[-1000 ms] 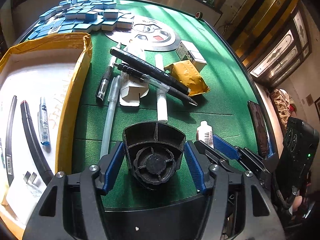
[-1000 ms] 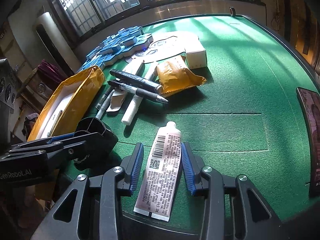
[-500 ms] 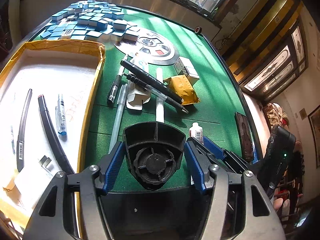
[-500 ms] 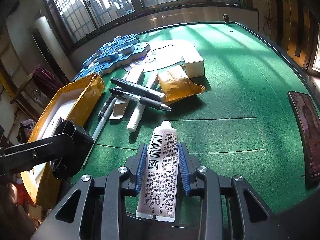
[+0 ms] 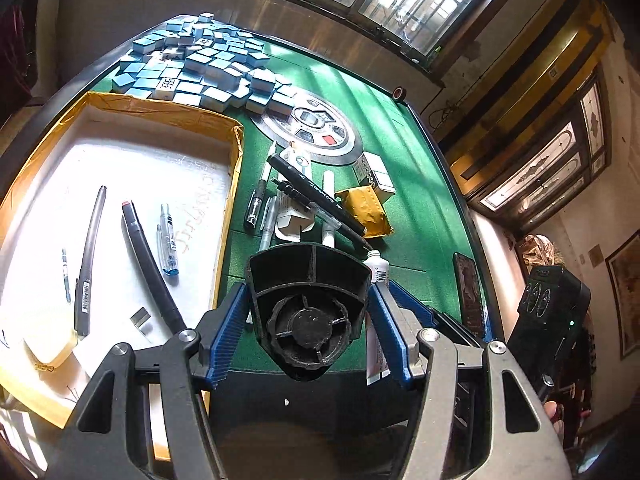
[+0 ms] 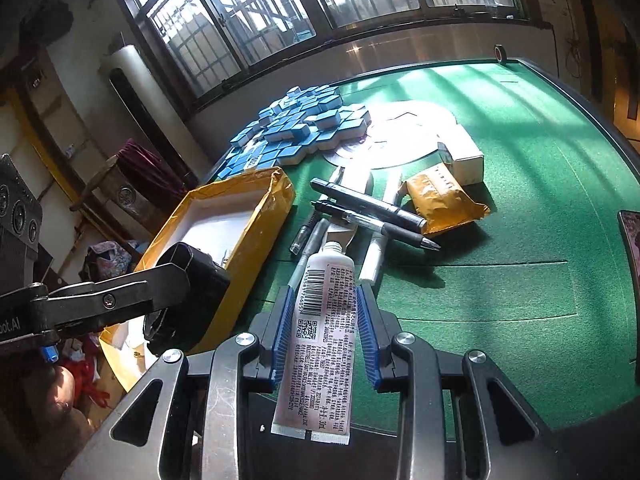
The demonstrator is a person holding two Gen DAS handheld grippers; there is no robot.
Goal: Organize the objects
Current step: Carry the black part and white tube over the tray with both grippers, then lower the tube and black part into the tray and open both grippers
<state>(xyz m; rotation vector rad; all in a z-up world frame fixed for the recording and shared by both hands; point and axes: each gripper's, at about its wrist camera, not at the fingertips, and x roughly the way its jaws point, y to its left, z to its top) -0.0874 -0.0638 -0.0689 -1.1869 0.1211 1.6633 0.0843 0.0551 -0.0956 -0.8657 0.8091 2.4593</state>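
gripping tube (image 6: 322, 332), black holder (image 5: 307, 304)

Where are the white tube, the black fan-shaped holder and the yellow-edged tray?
white tube (image 6: 326, 320): right wrist view, on its printed label.
black fan-shaped holder (image 5: 308, 280): left wrist view, on its inner divider.
yellow-edged tray (image 5: 236, 148): left wrist view, on its right rim.

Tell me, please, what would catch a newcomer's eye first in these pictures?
Probably the white tube clamped in the right gripper, and the black ribbed holder gripped by the left gripper. Behind them, blue tiles heap at the far corner of the green table, beside the yellow-edged tray.
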